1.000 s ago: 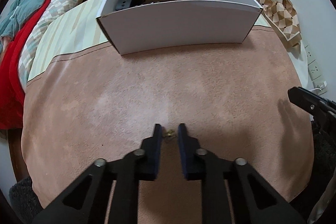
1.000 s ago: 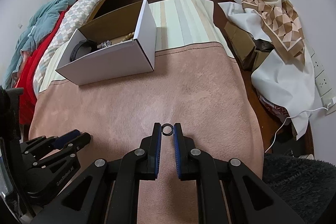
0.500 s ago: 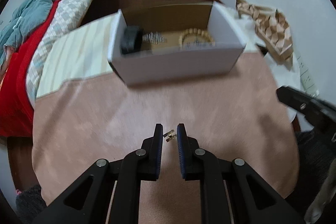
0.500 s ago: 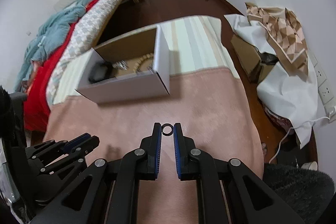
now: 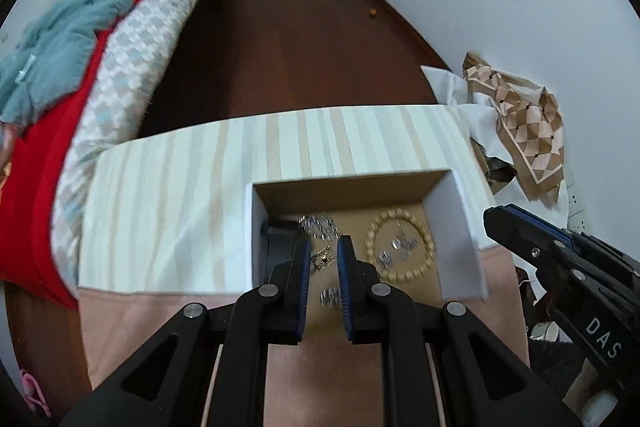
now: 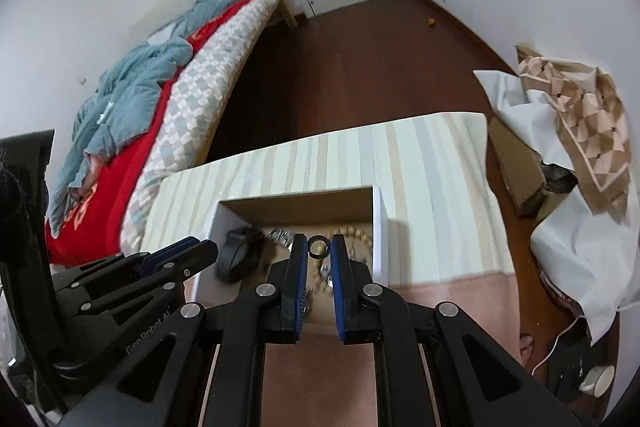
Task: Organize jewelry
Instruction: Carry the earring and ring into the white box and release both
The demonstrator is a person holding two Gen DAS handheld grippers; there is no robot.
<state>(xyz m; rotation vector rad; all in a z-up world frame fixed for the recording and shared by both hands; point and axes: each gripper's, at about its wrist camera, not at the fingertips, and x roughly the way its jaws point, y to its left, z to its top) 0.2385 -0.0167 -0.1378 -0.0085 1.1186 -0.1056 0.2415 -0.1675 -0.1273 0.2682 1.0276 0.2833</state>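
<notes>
Both grippers are now raised from the pink plush cloth [image 5: 132, 323] and hang over the open white cardboard box [image 5: 460, 227]. The left gripper [image 5: 324, 259] carries the small gold earring [image 5: 323, 258] above the box floor. The right gripper [image 6: 319, 247] carries the dark metal ring [image 6: 318, 247] there too.

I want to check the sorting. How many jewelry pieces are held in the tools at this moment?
2. The left tool holds a small gold piece, and the right tool holds a dark ring. Both hang above the box.

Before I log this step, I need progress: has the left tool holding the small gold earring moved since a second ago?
Yes. The left tool with the small gold earring has moved forward from the pink blanket to above the open white cardboard box.
</notes>
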